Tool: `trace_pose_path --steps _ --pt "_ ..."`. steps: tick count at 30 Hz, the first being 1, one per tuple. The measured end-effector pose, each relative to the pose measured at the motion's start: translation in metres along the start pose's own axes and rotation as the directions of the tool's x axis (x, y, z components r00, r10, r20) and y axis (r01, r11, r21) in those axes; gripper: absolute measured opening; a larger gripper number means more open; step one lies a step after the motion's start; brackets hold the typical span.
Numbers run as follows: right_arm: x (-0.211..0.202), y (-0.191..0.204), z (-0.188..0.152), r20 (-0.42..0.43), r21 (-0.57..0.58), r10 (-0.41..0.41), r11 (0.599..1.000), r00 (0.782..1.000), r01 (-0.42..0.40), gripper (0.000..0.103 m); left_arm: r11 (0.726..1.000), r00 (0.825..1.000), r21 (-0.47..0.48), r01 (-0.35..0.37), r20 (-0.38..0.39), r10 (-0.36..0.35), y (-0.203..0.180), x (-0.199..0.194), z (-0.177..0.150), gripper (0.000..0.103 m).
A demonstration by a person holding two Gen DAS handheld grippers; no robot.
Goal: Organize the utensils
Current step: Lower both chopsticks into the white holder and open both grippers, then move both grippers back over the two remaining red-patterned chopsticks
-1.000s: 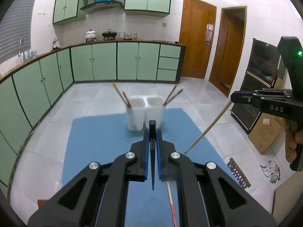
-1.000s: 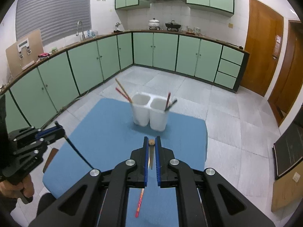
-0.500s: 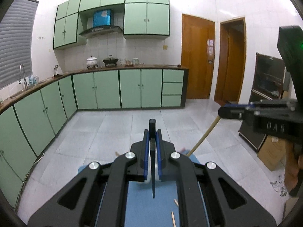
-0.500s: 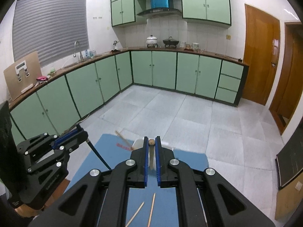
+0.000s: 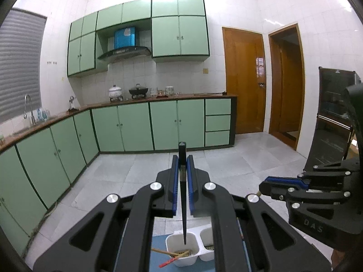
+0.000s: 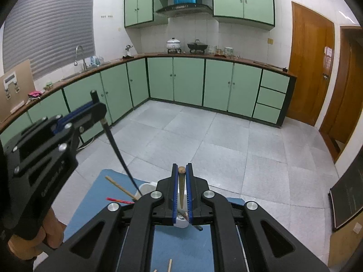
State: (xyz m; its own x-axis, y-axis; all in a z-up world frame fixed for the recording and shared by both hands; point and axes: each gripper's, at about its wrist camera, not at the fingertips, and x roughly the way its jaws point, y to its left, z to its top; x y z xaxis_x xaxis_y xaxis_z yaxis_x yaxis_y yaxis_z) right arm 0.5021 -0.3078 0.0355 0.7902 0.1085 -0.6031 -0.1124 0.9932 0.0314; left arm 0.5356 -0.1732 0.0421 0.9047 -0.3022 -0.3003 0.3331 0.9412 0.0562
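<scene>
L gripper point(image 5: 182, 170) is pressed together on a black chopstick point(image 5: 183, 204), pinched near its blunt top end. The stick's long axis runs close to vertical, thin tip at 6 o'clock from the jaws, hanging just over the mouth of the white holder's left cup point(image 5: 181, 252). In that view the tip sits inside the rim outline, above the mesh bottom, but I can't tell if it has entered the cup or is only lined up above it. A wooden chopstick point(image 5: 163, 252) and a red one point(image 5: 169, 261) already lean out of that cup toward 8 o'clock.

R gripper point(image 6: 182, 174) is also pinched tight, on a tan bamboo chopstick point(image 6: 182, 188), round butt end poking above the pads, shaft pointing down to 6 o'clock. The holder point(image 6: 146, 188) is mostly hidden behind its fingers; a bit of cup shows between the pads, w/ the bamboo tip going toward it. Which compartment, can't tell for sure.

From the R view the black stick slants from the L jaws at 10 o'clock down to the cup rim near the wooden and red sticks.

Holder stands at the far edge of the blue mat point(image 6: 181, 244); a couple of loose sticks point(image 6: 169, 265) lie on the mat nearer the person.

Judgement: both hands about equally near; each stick looks aimed at its cup, so next move prob. calls for a straight drop, then release.
</scene>
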Motion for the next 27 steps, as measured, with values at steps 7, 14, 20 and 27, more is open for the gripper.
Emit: trace_pose_path --steps 7,14,20,27 --pt "0.039 -0.008 -0.029 -0.069 0.006 0.006 1.0 0.998 -0.006 0.007 1.0 0.994 -0.013 0.008 -0.11 -0.009 0.006 0.035 -0.057 0.006" --pt "0.032 -0.008 -0.039 -0.079 0.011 0.015 1.0 0.997 -0.014 0.009 1.0 0.992 0.008 -0.005 -0.127 0.006 0.02 0.015 -0.064 0.012" --pt "-0.014 -0.015 -0.045 -0.019 0.037 0.03 0.999 0.999 -0.029 0.009 1.0 0.996 -0.013 -0.014 -0.089 0.013 0.037 -0.041 -0.055 0.029" --pt "-0.088 -0.015 -0.134 0.099 0.046 0.01 0.999 0.995 -0.015 0.022 0.999 0.994 -0.042 -0.015 -0.11 0.011 0.036 -0.141 -0.119 0.05"
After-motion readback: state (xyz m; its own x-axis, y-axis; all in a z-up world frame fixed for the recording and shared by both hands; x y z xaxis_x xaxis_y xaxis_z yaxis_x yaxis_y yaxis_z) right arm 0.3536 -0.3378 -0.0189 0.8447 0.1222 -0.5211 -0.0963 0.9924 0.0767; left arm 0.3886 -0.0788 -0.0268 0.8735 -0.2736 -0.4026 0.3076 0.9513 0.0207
